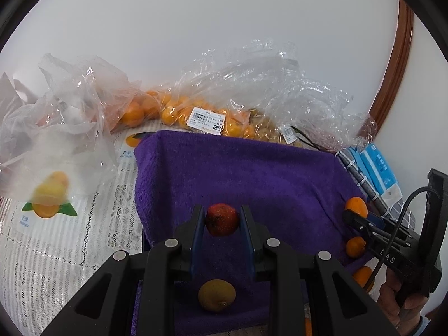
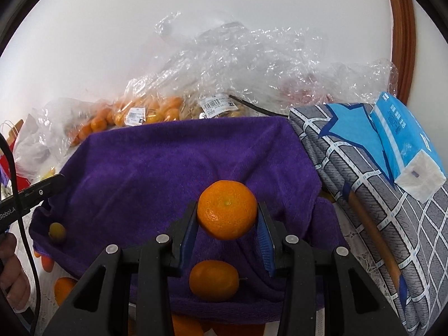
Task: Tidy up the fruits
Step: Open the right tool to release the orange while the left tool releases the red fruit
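Observation:
My left gripper [image 1: 222,219] is shut on a small red fruit [image 1: 222,219] above the purple towel [image 1: 238,173]. A brownish-green fruit [image 1: 217,295] lies on the towel below it. My right gripper [image 2: 226,218] is shut on an orange mandarin [image 2: 226,213], held over the purple towel [image 2: 168,168]. A second orange fruit [image 2: 214,280] lies on the towel under it. The brownish-green fruit [image 2: 57,232] sits at the towel's left edge. In the left wrist view the right gripper [image 1: 355,217] shows at the right with the mandarin [image 1: 356,207] and another orange [image 1: 355,247] below.
Clear plastic bags of oranges [image 1: 168,112] and other fruit [image 2: 218,106] lie behind the towel against the white wall. A grey patterned box [image 2: 372,196] with a blue tissue pack [image 2: 403,140] stands at the right. A lace tablecloth [image 1: 70,238] covers the table at the left.

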The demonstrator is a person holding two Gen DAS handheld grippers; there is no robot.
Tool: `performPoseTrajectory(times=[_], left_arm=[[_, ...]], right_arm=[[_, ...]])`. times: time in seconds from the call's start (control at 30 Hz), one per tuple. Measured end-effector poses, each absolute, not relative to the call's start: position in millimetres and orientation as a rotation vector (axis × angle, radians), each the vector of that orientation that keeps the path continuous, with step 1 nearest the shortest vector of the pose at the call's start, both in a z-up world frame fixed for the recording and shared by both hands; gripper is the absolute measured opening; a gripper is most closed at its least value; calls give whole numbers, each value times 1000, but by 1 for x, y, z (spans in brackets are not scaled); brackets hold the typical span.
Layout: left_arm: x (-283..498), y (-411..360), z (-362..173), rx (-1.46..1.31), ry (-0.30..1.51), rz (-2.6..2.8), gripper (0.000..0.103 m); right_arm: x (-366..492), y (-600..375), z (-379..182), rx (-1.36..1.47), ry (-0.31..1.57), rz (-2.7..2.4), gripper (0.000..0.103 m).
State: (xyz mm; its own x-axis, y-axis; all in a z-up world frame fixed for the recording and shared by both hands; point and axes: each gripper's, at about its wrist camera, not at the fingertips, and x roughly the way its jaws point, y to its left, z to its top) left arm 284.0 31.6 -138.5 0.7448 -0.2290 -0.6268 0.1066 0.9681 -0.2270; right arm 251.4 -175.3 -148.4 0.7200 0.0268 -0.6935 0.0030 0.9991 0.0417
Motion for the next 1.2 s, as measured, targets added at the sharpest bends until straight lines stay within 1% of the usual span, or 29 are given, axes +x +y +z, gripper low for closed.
performPoseTrajectory(times=[0.83, 0.93, 1.0, 1.2], left_arm=[[292, 27, -149, -174, 769, -184, 24], [292, 27, -149, -173, 771, -185, 24], [292, 27, -149, -171, 771, -187, 24], [292, 26, -150, -168, 771, -192, 24]], right_arm=[[259, -176, -155, 38, 808, 6, 40], [258, -175, -154, 33, 803, 11, 42], [257, -175, -154, 31, 797, 11, 46], [253, -176, -150, 34, 782, 15, 47]])
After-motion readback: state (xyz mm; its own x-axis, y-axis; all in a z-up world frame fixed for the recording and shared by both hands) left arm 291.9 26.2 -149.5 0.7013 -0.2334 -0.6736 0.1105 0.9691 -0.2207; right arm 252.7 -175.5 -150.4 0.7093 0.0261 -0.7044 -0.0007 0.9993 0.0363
